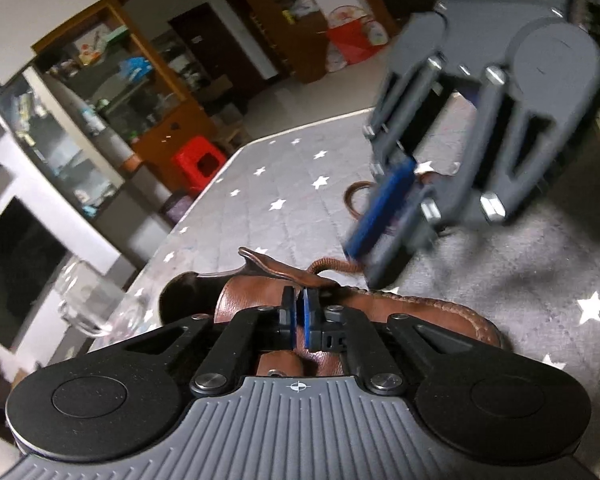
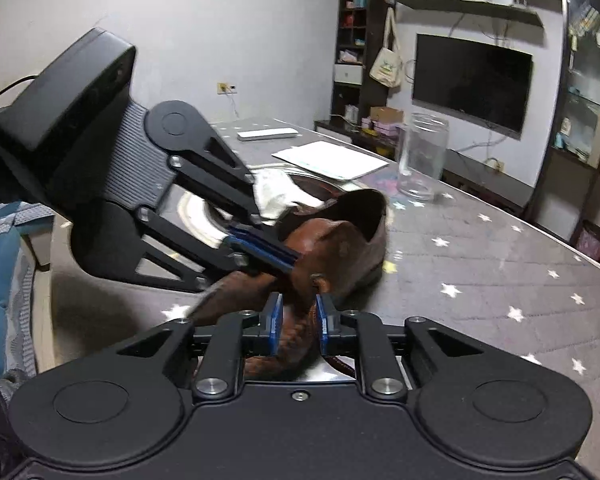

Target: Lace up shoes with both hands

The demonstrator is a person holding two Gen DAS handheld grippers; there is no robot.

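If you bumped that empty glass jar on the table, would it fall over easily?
Probably fairly easily: the glass jar stands upright, taller than wide, with nothing inside to weigh it down. The quilted star cloth beneath looks soft, so its footing may be unsteady. Its round wall suggests it would roll once down, and being glass it might crack.

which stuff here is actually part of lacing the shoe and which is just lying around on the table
Part of the job:
brown leather shoe
brown lace
left tongs, shut at the shoe's tongue
right tongs, open around the lace

Just lying about:
glass jar
white papers
star-print table cover
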